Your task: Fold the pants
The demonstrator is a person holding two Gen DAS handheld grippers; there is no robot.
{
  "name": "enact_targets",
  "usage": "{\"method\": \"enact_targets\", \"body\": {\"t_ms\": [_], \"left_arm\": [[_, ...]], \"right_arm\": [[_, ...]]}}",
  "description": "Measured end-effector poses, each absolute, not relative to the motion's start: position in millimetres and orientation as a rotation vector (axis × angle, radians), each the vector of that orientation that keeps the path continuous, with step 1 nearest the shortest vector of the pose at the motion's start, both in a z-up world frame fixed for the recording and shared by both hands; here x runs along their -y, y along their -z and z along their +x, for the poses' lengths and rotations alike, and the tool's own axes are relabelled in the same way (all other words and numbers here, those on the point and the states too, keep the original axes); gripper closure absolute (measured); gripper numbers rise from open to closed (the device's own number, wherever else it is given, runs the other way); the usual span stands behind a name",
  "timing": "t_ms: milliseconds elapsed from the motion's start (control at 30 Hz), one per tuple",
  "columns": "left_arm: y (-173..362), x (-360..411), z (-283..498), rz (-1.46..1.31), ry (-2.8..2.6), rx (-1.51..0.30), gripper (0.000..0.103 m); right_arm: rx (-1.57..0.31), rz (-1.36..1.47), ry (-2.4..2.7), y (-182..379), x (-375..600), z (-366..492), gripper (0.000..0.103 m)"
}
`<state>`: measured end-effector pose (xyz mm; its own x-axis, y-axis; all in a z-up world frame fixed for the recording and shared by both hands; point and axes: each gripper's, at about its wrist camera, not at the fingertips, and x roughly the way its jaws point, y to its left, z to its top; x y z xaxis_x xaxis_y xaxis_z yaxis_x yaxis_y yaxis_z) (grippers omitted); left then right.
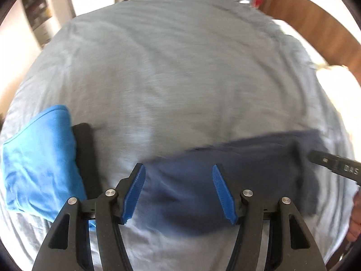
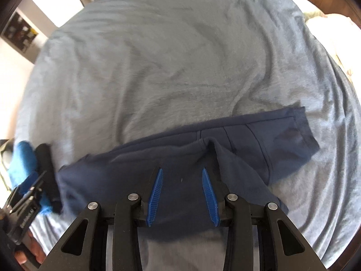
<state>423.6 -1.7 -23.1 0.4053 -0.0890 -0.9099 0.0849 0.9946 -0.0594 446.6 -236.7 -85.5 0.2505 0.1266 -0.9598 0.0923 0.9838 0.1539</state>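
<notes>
Nearest, the left claw [image 1: 178,169] and right claw [image 2: 181,172] hang apart and empty above the navy pants [image 2: 203,158], which lie folded on the grey bedsheet [image 2: 158,56]. A raised ridge near the crotch could spring the fold loose; the blue garment [image 1: 38,158] alongside might get snagged.

One pair of navy pants [image 2: 171,158] lies on the one grey sheet [image 2: 158,56], one blue folded garment [image 1: 38,158] at the pants' left, one black item [image 1: 86,158] beside it
</notes>
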Motion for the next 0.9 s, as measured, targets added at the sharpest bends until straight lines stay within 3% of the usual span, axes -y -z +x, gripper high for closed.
{"method": "enact_targets", "body": {"t_ms": [233, 433, 900], "left_arm": [[-3.6, 69.6, 380.4, -0.004, 0.364, -1.108, 0.043], [4.4, 130.3, 357.4, 0.045, 0.5, -1.125, 0.044], [82.2, 226.0, 328.0, 0.032, 0.532, -1.262, 0.057]], "right_arm": [[-1.246, 0.206, -0.028, 44.5, 268.5, 392.6, 0.066], [-1.204, 0.274, 0.047, 39.3, 315.7, 341.9, 0.066], [-1.246, 0.459, -0.011, 113.7, 382.6, 308.3, 0.067]]}}
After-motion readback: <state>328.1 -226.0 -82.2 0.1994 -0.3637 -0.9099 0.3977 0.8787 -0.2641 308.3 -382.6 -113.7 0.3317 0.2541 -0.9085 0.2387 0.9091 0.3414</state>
